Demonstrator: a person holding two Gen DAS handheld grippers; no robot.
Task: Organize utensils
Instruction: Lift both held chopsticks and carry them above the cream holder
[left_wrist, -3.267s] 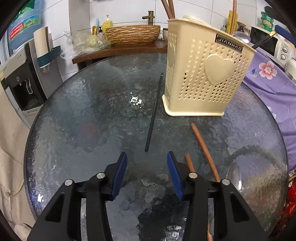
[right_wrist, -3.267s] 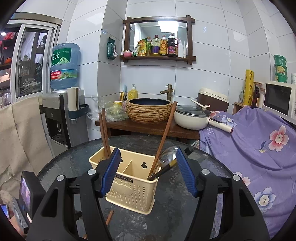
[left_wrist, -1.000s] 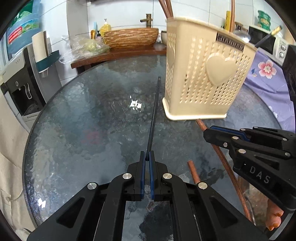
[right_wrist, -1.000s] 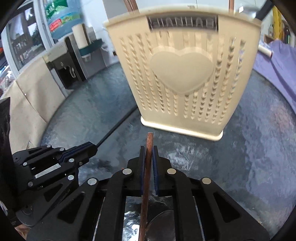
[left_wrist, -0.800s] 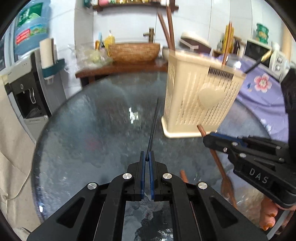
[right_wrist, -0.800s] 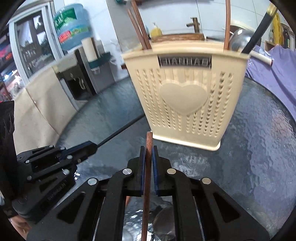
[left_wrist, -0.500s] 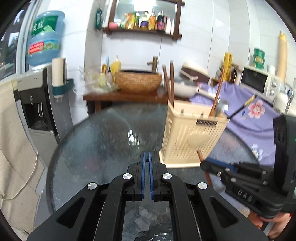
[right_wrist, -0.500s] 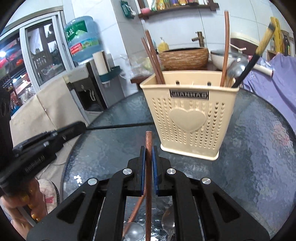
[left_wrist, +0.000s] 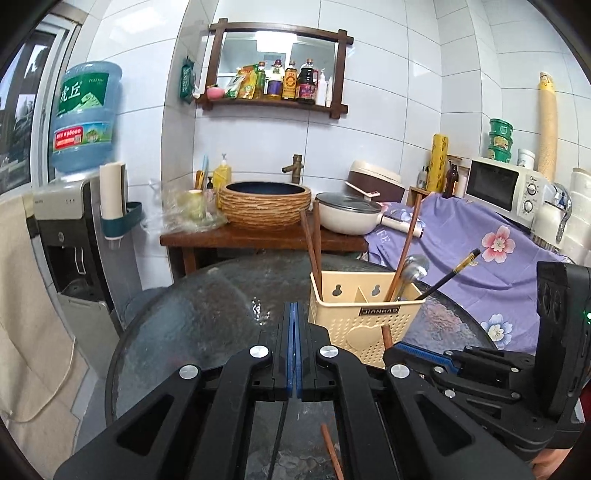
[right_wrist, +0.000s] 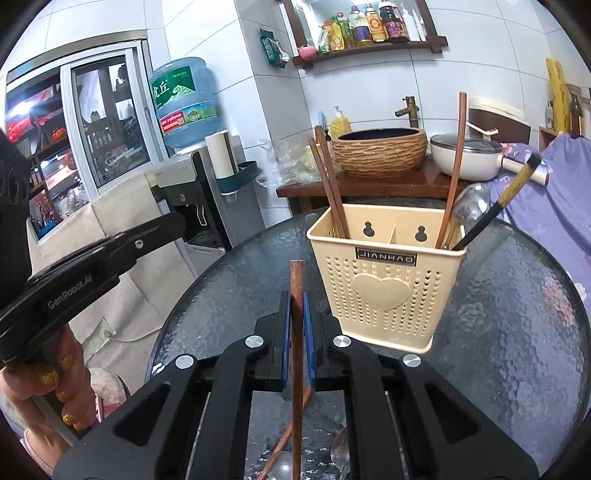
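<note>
The right gripper (right_wrist: 297, 332) pinches a brown wooden chopstick (right_wrist: 296, 332) upright, just short of the cream utensil caddy (right_wrist: 384, 291) on the glass table (right_wrist: 517, 332). The left gripper (left_wrist: 294, 347) is pressed together on a thin black chopstick (left_wrist: 279, 435) hanging below its pads. Risk: either stick could pivot in so narrow a grip and strike the caddy rim instead of entering a compartment. Legible text: "JIANHAO" on the caddy, "GenRobot.AI" on the left gripper.

Utensil caddy (right_wrist: 388, 291): cream plastic, perforated dot rows, raised heart. Chopstick (right_wrist: 296, 332) in right tongs (right_wrist: 296, 325): reddish-brown wood. Tong pads: blue; frames black. Bench (right_wrist: 517, 325): dark textured glass. Cloth (left_wrist: 480, 251): purple, pink flowers. Basin (left_wrist: 265, 203): woven tan.
</note>
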